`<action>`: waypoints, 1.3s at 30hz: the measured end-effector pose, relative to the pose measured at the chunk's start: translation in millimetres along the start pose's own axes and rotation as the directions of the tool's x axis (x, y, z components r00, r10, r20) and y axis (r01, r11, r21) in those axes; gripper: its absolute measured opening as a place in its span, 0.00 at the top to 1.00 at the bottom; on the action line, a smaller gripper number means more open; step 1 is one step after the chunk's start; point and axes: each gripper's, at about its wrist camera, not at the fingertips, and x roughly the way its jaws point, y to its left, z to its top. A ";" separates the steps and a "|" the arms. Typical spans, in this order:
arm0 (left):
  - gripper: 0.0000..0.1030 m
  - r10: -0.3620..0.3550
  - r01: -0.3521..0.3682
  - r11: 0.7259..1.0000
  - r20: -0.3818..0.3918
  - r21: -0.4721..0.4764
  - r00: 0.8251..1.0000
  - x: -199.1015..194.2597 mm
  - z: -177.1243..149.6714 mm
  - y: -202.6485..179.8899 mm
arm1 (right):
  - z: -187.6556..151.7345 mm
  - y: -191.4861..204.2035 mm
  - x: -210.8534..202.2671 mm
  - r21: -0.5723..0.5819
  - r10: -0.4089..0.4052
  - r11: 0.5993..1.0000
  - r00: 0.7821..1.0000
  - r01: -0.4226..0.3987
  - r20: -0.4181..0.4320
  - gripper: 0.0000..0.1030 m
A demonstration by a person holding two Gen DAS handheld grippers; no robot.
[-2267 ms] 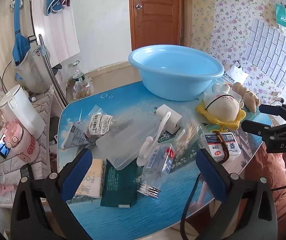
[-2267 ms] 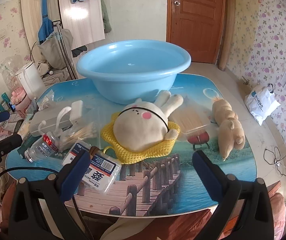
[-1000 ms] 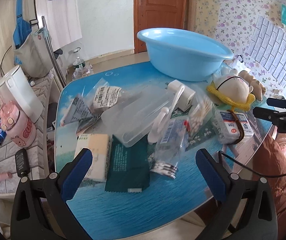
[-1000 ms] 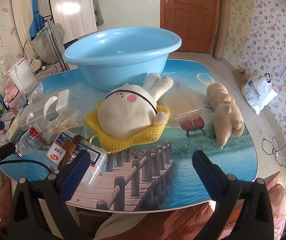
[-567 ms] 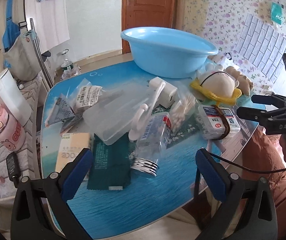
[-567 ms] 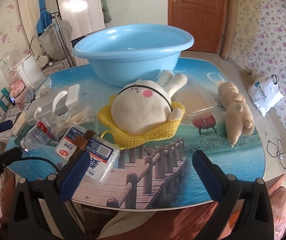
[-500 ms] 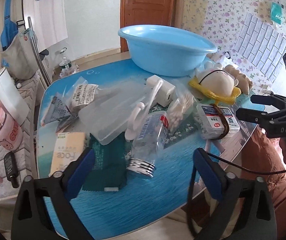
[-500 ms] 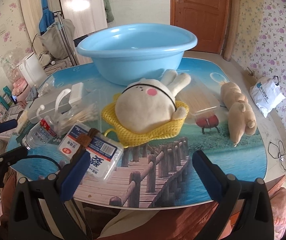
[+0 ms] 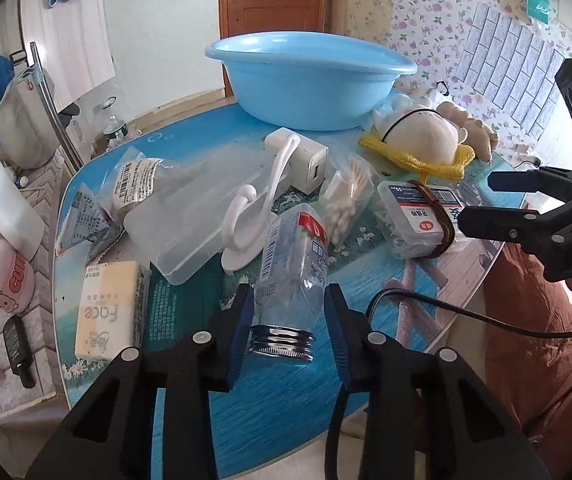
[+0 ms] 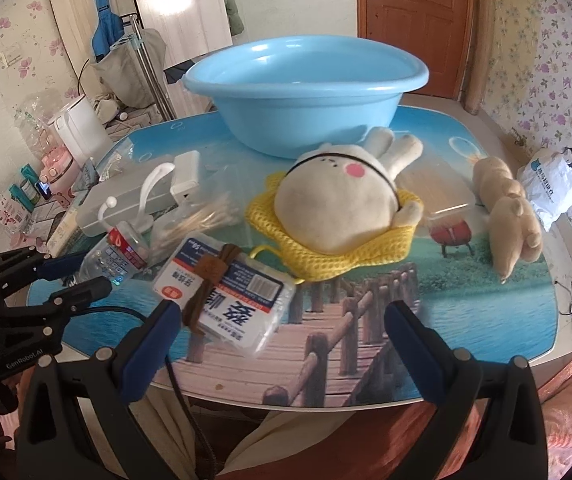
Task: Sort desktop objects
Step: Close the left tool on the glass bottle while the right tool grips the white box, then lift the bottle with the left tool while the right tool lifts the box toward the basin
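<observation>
A clear plastic bottle (image 9: 292, 268) with a red-and-white label and a metal cap lies on its side on the table. My left gripper (image 9: 288, 314) is shut on it near the capped end; it also shows in the right wrist view (image 10: 75, 274), with the bottle (image 10: 115, 252) between its fingers. My right gripper (image 10: 281, 326) is open and empty, low over the table's near edge, with a labelled plastic box tied with a brown band (image 10: 225, 284) just ahead of its left finger. A big light-blue basin (image 9: 310, 76) stands at the back.
A plush rabbit on a yellow net pad (image 10: 338, 204), a tan plush toy (image 10: 508, 216), a bag of cotton swabs (image 9: 348, 204), a white charger (image 9: 304, 164), a white hook (image 9: 249, 216), a clear case (image 9: 201, 216), a tissue pack (image 9: 105, 316) and a dark green packet (image 9: 185, 312) crowd the table.
My left gripper has moved forward to the bottle and closed its fingers on it. My right gripper has stayed open and shifted slightly.
</observation>
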 end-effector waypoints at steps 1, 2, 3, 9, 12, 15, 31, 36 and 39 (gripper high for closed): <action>0.66 -0.003 0.003 1.000 0.000 -0.004 1.000 -1.0 -1.4 0.9 | 0.2 1.6 1.4 0.011 0.012 1.000 1.000 -0.012 -0.005 0.00; 0.66 -0.006 0.006 1.000 0.000 -0.008 1.000 -1.8 -2.5 1.6 | 0.5 3.5 3.0 0.021 0.020 1.000 1.000 -0.020 -0.012 0.00; 0.66 -0.010 0.010 1.000 0.000 -0.012 1.000 -2.6 -3.6 2.7 | 0.6 6.2 5.1 0.027 0.024 0.999 1.000 -0.024 -0.020 0.00; 0.66 -0.009 0.009 1.000 0.000 -0.014 1.000 -3.9 -4.7 5.2 | -0.1 22.5 18.1 0.028 0.026 0.999 0.998 -0.025 -0.052 0.00; 0.66 -0.006 0.006 1.000 0.002 -0.007 1.000 -3.7 -4.6 4.8 | -1.0 25.3 23.5 0.023 0.007 1.000 0.998 -0.006 -0.068 0.00; 0.66 -0.003 0.003 1.000 0.003 -0.004 1.000 -3.4 -4.4 4.3 | -1.2 23.6 26.9 0.032 0.013 0.999 0.997 -0.011 -0.075 0.01; 0.66 0.017 -0.017 1.000 -0.009 0.015 1.000 -1.0 -1.7 -9.4 | -10.7 5.1 15.6 -0.051 0.006 0.999 0.996 -0.010 -0.093 0.22; 0.66 0.021 -0.020 0.999 -0.015 0.025 1.000 -0.9 -2.0 -15.8 | -14.0 0.2 11.8 -0.112 -0.014 0.994 0.994 0.002 -0.106 0.21; 0.66 0.029 -0.028 0.999 -0.016 0.026 0.999 0.1 -1.2 -18.7 | -14.3 -3.5 10.3 -0.128 -0.007 0.992 0.993 -0.008 -0.118 0.21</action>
